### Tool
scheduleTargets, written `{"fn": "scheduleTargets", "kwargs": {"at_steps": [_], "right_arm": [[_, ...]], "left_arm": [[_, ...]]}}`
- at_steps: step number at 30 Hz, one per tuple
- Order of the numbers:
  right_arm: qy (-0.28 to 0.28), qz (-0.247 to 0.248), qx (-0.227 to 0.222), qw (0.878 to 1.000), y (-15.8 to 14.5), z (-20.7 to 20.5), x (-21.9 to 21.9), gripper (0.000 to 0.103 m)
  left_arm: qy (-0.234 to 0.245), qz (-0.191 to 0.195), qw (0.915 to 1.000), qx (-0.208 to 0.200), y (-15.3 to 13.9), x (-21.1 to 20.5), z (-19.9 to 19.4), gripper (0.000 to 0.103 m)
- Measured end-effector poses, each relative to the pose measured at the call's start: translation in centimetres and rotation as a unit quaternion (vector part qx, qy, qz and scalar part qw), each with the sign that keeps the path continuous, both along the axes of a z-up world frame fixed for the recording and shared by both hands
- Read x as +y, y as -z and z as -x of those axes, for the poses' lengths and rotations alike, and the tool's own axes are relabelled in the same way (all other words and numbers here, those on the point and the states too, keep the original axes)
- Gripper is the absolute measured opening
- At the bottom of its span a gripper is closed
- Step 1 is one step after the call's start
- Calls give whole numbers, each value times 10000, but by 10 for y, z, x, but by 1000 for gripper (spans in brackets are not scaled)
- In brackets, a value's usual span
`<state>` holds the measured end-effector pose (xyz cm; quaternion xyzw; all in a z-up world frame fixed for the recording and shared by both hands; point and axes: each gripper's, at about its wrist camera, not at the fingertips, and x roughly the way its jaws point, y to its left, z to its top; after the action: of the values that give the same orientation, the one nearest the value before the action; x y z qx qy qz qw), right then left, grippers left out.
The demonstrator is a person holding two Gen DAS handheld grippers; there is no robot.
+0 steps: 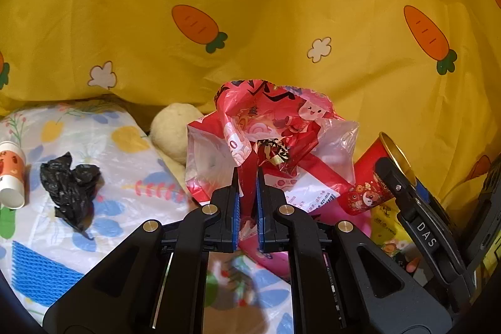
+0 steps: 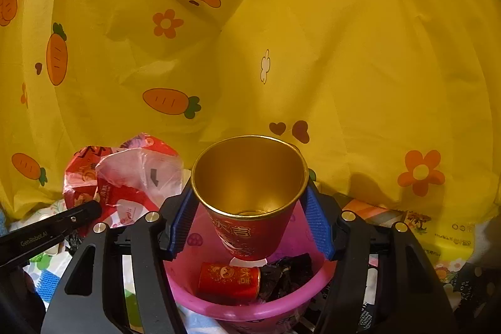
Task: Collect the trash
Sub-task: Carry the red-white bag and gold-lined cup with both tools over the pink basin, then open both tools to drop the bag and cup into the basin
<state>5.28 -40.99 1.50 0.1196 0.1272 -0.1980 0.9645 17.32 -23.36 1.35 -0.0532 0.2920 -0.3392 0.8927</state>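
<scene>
My left gripper (image 1: 248, 177) is shut on a strip of a crumpled red-and-white plastic bag (image 1: 269, 140), which bulges up in front of its fingers. My right gripper (image 2: 250, 208) is shut on a red paper cup (image 2: 250, 227) with a gold inside, upright between the blue pads (image 2: 316, 218). Under that cup sits a pink basin (image 2: 181, 274) holding a second red cup (image 2: 228, 279) on its side and crumpled black plastic (image 2: 285, 274). The left wrist view shows the held cup (image 1: 369, 180) at the right and the bag (image 2: 125, 177) appears left of it in the right wrist view.
A black crumpled bag (image 1: 69, 183) and a white-and-orange paper cup (image 1: 11, 174) lie on the floral sheet (image 1: 125, 146) at the left. A cream plush ball (image 1: 173, 130) sits behind the bag. A yellow carrot-print quilt (image 1: 250, 21) rises behind everything. A yellow packet (image 2: 444, 240) lies at the right.
</scene>
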Motion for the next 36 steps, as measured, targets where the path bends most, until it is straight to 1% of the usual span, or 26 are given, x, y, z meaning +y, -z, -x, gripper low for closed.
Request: {"fn": "scheduleTargets", "kwargs": {"at_steps": [4, 8, 12, 15, 17, 26, 31, 32, 34, 36], "right_arm": [[67, -4, 84, 9999, 6, -3, -6, 63], [112, -2, 152, 9998, 9, -7, -10, 63], [188, -16, 221, 9996, 14, -11, -13, 63], [237, -25, 276, 9993, 18, -13, -16, 63], [263, -41, 307, 9992, 20, -15, -18, 63], [318, -144, 411, 9985, 28, -17, -25, 63], [326, -173, 437, 9984, 30, -18, -28, 64], [322, -191, 437, 9983, 31, -18, -29, 65], [319, -249, 440, 9982, 32, -18, -31, 67], [300, -285, 446, 9981, 33, -18, -32, 69]], "left_arm": [[200, -53, 9997, 138, 11, -20, -6, 8], [272, -120, 9994, 204, 18, -32, -15, 8], [340, -28, 9985, 423, 25, -38, -24, 8], [423, -55, 9980, 457, 29, -45, -26, 8], [489, 3, 9973, 544, 32, -47, -29, 8], [725, 92, 9955, 602, 36, -52, -27, 8], [902, 188, 9933, 695, 37, -53, -28, 12], [947, 204, 9927, 714, 38, -53, -28, 15], [1033, 211, 9919, 707, 38, -54, -27, 24], [1036, 304, 9918, 683, 38, -50, -26, 55]]}}
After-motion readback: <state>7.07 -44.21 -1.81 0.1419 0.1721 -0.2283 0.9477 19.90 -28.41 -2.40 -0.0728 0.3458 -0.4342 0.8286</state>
